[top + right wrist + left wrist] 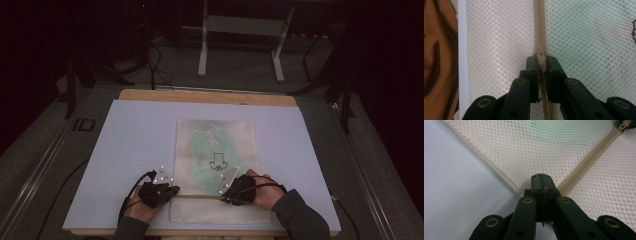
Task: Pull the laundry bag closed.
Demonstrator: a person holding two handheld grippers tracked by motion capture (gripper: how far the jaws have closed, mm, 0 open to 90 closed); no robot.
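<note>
A cream mesh bag (215, 150) lies flat on the white board (135, 150), with something pale green and a small dark drawing (217, 162) showing through it. A beige zipper (584, 165) crosses its near end. My left gripper (172, 190) (541, 176) is at the bag's left edge where the zipper ends, jaws pressed together on the edge there. My right gripper (225, 197) (541, 58) lies along the zipper, jaws shut on the zipper pull (542, 65) just behind the slider (541, 53).
The white board rests on a wooden tabletop (200, 96). Cables trail from both grippers toward the near edge. On the dark floor behind the table stand a pale metal frame (240, 45) and loose cables (155, 65).
</note>
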